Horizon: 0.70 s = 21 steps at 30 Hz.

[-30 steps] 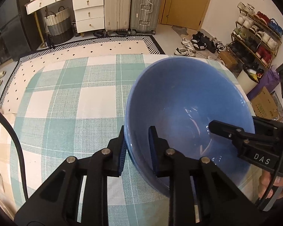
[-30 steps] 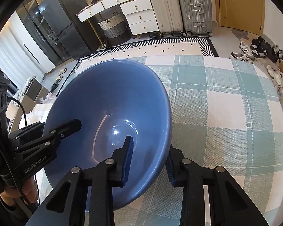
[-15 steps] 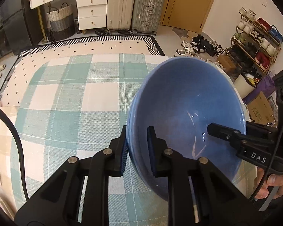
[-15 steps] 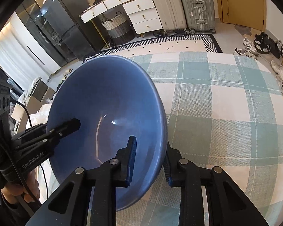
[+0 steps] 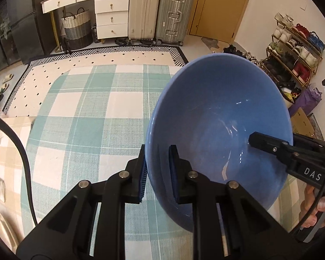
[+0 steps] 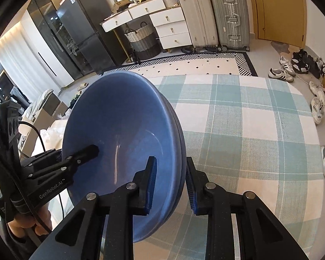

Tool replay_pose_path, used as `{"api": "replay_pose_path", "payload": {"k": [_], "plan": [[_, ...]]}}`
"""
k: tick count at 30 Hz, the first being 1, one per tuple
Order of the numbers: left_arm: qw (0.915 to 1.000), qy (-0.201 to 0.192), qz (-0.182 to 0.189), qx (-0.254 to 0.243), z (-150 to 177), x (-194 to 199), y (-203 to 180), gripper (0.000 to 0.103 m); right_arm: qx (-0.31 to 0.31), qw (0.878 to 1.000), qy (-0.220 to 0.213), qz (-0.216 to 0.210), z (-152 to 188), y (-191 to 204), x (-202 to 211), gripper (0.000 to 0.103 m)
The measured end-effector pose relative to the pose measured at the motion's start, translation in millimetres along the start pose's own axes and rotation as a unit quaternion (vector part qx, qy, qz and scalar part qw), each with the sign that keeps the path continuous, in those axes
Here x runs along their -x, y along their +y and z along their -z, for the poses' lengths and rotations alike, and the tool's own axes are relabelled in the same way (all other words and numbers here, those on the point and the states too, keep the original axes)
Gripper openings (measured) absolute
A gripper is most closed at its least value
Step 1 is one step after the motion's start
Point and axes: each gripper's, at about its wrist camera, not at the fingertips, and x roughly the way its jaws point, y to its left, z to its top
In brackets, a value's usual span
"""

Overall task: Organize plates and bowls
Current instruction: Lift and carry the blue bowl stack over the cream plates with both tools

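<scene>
A stack of nested blue bowls [image 5: 218,119] hangs tilted above the green-checked tablecloth [image 5: 86,112], held from both sides. My left gripper [image 5: 157,162] is shut on the stack's left rim, one pad outside and one inside. From the right, one finger of my right gripper [image 5: 270,145] reaches into the bowl. In the right wrist view the bowls [image 6: 119,119] show layered rims at their right edge, and my right gripper [image 6: 170,169] is shut on them. Across the stack, my left gripper [image 6: 82,156] holds the far rim.
A cream plate [image 5: 0,227] lies at the lower left on a beige checked cloth. The person's hands [image 5: 320,205] [image 6: 21,227] grip the handles. Past the table [image 6: 260,130] are a patterned rug [image 5: 119,58], suitcases [image 5: 160,10], drawers, and a shoe rack [image 5: 296,49].
Both grippers have risen with the bowls still clamped between them. The stack now sits higher above the cloth and tilts more steeply.
</scene>
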Motion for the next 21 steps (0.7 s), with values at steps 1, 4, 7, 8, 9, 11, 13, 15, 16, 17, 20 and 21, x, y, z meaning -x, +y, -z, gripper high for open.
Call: {"api": "replay_pose_path", "payload": {"k": [1, 4, 7, 8, 9, 11, 13, 15, 16, 17, 20, 21], "plan": [[1.0, -0.002, 0.0, 0.0, 1.6, 4.3, 0.4, 0.014, 0.0, 1.0, -0.001, -0.001, 1.7, 2.4, 3.1, 0.027], [1.0, -0.007, -0.003, 0.003, 7.0, 19.1, 0.8, 0.012, 0.001, 1.0, -0.005, -0.006, 6.5, 9.0, 11.8, 0.027], [0.9999, -0.012, -0.006, 0.005, 12.9, 33.3, 1.5, 0.012, 0.006, 1.0, -0.009, -0.006, 11.8, 18.4, 21.4, 0.027], [0.9999, -0.012, -0.008, 0.005, 15.2, 37.6, 1.7, 0.012, 0.007, 1.0, -0.01, -0.006, 13.7, 21.8, 24.7, 0.027], [0.9998, -0.014, -0.01, 0.005, 18.1, 42.8, 1.9, 0.011, 0.009, 1.0, -0.011, -0.006, 15.2, 24.1, 27.1, 0.027], [0.9998, -0.017, -0.012, 0.007, 24.4, 54.4, 2.6, 0.011, 0.013, 1.0, -0.012, -0.007, 19.7, 30.8, 33.5, 0.027], [0.9997, -0.02, -0.012, 0.009, 30.8, 64.7, 3.7, 0.011, 0.015, 1.0, -0.014, -0.007, 24.4, 37.6, 39.7, 0.027], [0.9996, -0.022, -0.015, 0.009, 37.3, 74.2, 4.4, 0.011, 0.018, 1.0, -0.015, -0.007, 29.2, 43.7, 44.9, 0.027], [0.9996, -0.022, -0.016, 0.011, 41.4, 80.0, 4.7, 0.011, 0.02, 1.0, -0.015, -0.007, 32.2, 47.4, 47.5, 0.027], [0.9995, -0.024, -0.017, 0.012, 44.6, 84.4, 5.1, 0.011, 0.021, 1.0, -0.015, -0.006, 35.0, 50.3, 49.4, 0.027], [0.9994, -0.026, -0.02, 0.014, 55.9, 99.4, 6.4, 0.011, 0.022, 1.0, -0.015, -0.013, 45.4, 58.3, 57.2, 0.027], [0.9994, -0.026, -0.019, 0.015, 60.4, 104.5, 7.2, 0.011, 0.023, 1.0, -0.016, -0.015, 48.7, 60.9, 59.9, 0.027]]}}
